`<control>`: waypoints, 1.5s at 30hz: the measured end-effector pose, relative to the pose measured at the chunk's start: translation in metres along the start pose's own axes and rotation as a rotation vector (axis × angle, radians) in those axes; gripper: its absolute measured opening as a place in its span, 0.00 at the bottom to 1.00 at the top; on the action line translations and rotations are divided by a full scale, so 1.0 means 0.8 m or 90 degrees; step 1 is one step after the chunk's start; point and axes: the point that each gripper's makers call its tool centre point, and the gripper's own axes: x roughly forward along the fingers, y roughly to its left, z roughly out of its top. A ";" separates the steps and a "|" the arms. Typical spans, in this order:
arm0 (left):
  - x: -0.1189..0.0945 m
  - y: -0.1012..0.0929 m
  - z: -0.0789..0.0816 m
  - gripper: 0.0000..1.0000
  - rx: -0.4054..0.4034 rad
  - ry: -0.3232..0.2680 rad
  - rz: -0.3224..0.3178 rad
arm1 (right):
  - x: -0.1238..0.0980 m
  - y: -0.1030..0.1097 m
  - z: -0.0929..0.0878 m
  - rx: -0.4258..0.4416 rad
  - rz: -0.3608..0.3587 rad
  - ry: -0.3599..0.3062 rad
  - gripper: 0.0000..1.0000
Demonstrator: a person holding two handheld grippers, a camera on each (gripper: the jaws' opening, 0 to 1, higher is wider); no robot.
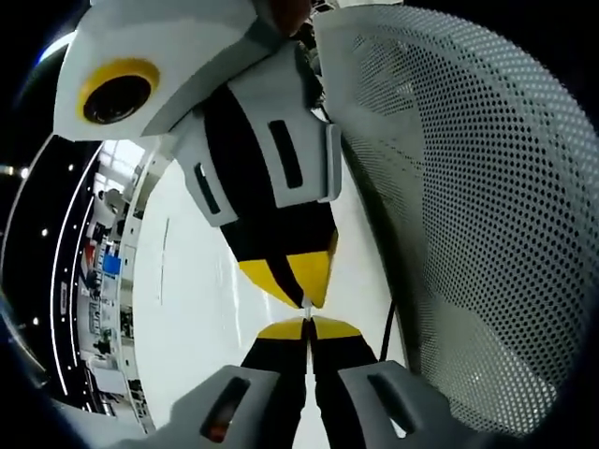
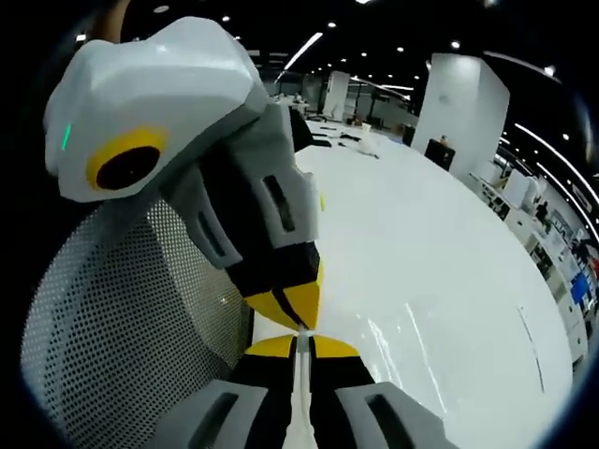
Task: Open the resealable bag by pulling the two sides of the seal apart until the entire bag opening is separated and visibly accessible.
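in the left gripper view the left gripper (image 1: 307, 329) rises from the bottom with its yellow-tipped jaws drawn together, and the right gripper (image 1: 304, 297) comes down from above, tip to tip with it, its jaws together as well. between the two sets of tips a thin, pale sliver shows — probably the edge of the resealable bag (image 1: 306, 316), though it is too thin and clear to make out more of it, and whether each pair is actually clamped on it cannot be told for certain. in the right gripper view the right gripper (image 2: 301, 348) has a narrow whitish strip (image 2: 300, 393) running down between its closed jaws, so it looks pinched on the bag's edge, and the left gripper (image 2: 301, 318) meets it from above, tips nearly touching. the meeting point hangs above a glossy white table (image 2: 440, 281) — beside it stands a chair with a perforated white mesh back (image 1: 468, 215), close to the grippers. beyond the table lies a dim open office with ceiling lights (image 2: 309, 42) and a white pillar (image 2: 459, 103).
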 end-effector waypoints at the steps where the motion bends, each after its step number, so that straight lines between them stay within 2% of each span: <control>1: 0.000 0.000 0.000 0.00 -0.004 -0.001 -0.003 | 0.001 0.001 0.000 -0.010 -0.001 0.003 0.01; 8: -0.001 0.000 0.003 0.00 -0.037 -0.008 -0.013 | 0.003 0.000 0.005 -0.044 -0.007 0.014 0.00; 11: 0.000 0.001 0.004 0.00 -0.059 -0.008 -0.011 | 0.003 0.000 0.001 -0.072 -0.003 0.039 0.00; 17: -0.001 -0.003 0.006 0.00 -0.048 -0.014 -0.013 | 0.002 0.003 -0.001 -0.095 0.005 0.056 0.00; 23: -0.002 -0.010 0.006 0.00 -0.075 -0.012 -0.039 | 0.003 0.009 -0.002 -0.102 0.015 0.058 0.00; 38: -0.003 -0.012 0.002 0.00 -0.084 -0.019 -0.041 | -0.003 0.006 -0.018 -0.096 0.013 0.073 0.00; 42: -0.004 -0.011 0.001 0.00 -0.106 -0.028 -0.034 | -0.006 0.005 -0.019 -0.081 0.007 0.068 0.00; 45: -0.003 -0.007 0.000 0.00 -0.108 -0.026 -0.020 | -0.005 0.005 -0.018 -0.094 0.003 0.070 0.00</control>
